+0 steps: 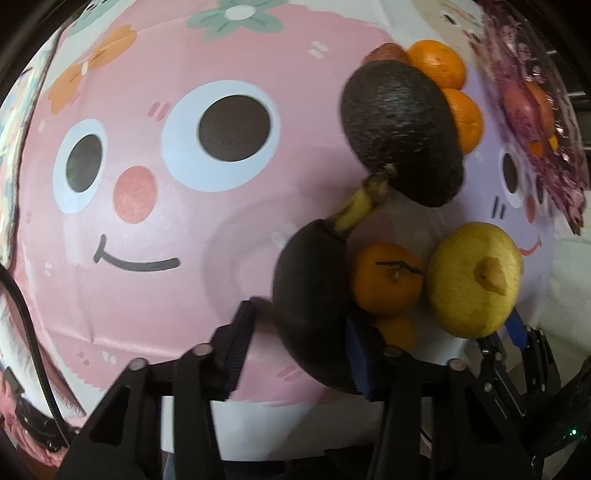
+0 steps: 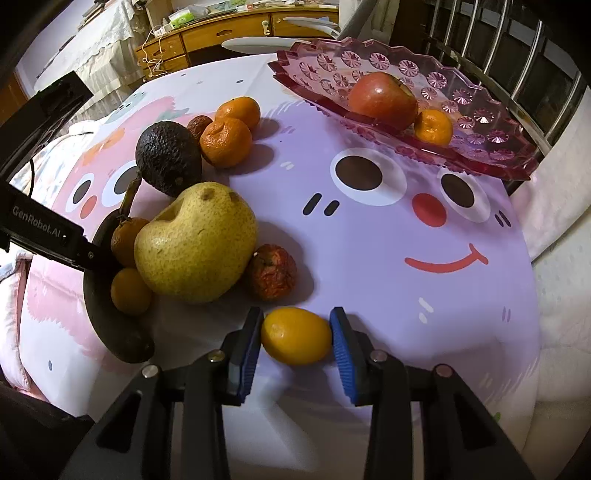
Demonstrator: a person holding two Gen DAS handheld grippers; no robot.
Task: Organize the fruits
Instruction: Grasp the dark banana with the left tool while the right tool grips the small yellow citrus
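Note:
My right gripper [image 2: 296, 338] is shut on a small yellow-orange kumquat [image 2: 296, 336] just above the cloth. My left gripper [image 1: 301, 341] stands open around a blackened banana [image 1: 314, 310]; its right pad touches the banana and the left pad stands apart. A yellow pear [image 2: 195, 243], a dark avocado [image 2: 168, 157], two tangerines [image 2: 231, 127], a wrinkled red fruit [image 2: 275, 273] and small oranges [image 2: 129, 290] lie in a cluster on the left. A pink glass tray [image 2: 480, 114] at the far right holds a red apple [image 2: 382, 99] and a tangerine [image 2: 433, 126].
The table wears a cartoon-face cloth [image 2: 388, 236], lilac on the right and pink on the left [image 1: 147, 221]. A metal rail [image 2: 517, 48] runs behind the tray. A wooden cabinet [image 2: 236, 29] stands at the back.

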